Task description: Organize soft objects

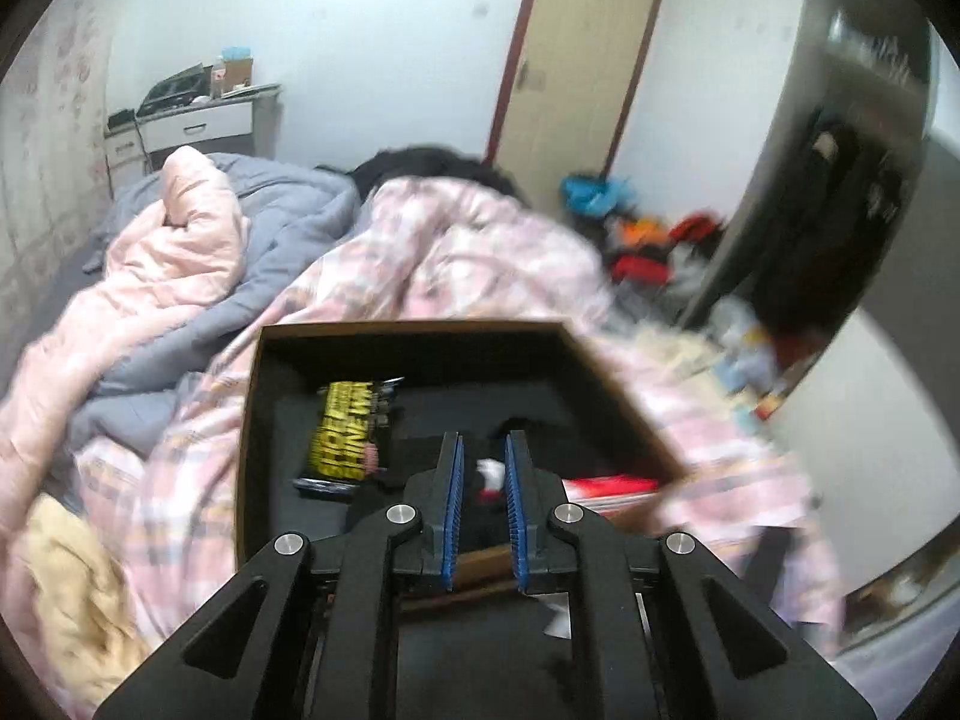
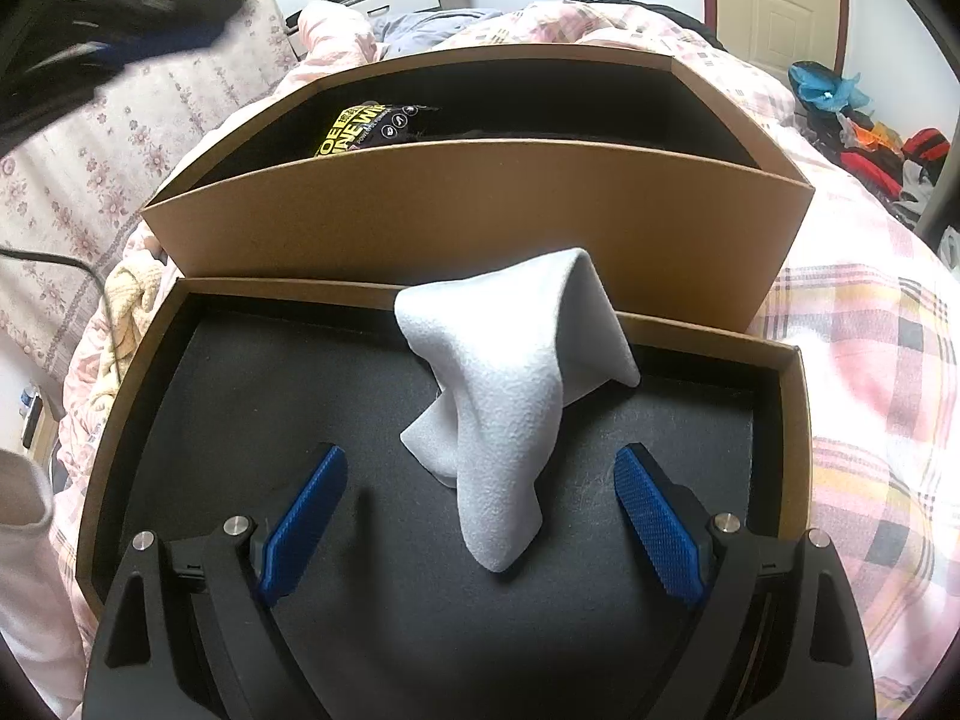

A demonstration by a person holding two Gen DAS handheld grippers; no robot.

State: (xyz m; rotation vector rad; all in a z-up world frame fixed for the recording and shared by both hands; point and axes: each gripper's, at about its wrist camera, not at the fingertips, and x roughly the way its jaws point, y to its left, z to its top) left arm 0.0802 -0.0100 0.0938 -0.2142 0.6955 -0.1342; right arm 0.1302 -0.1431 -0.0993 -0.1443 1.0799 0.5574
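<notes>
A brown cardboard box (image 1: 408, 327) with a black inside lies on the bed and holds a yellow-and-black packet (image 1: 348, 432). My left gripper (image 1: 485, 438) hovers over its near end. Its blue pads stand close together on a black fabric piece (image 1: 480, 519) with a white and red patch. In the right wrist view a shallow brown tray (image 2: 792, 420) lined with grey foam sits in front of the box (image 2: 480, 210). A white cloth (image 2: 510, 408) drapes from the tray's far rim onto the foam. My right gripper (image 2: 480, 456) is open, its pads either side of the cloth's near end without touching it.
The bed carries a pink plaid quilt (image 1: 480, 240), a pink and grey duvet (image 1: 198, 228) and a beige knit blanket (image 1: 72, 588). Clothes (image 1: 648, 246) are piled on the floor by a wardrobe (image 1: 840, 180). A sleeve (image 2: 24, 516) shows at the left.
</notes>
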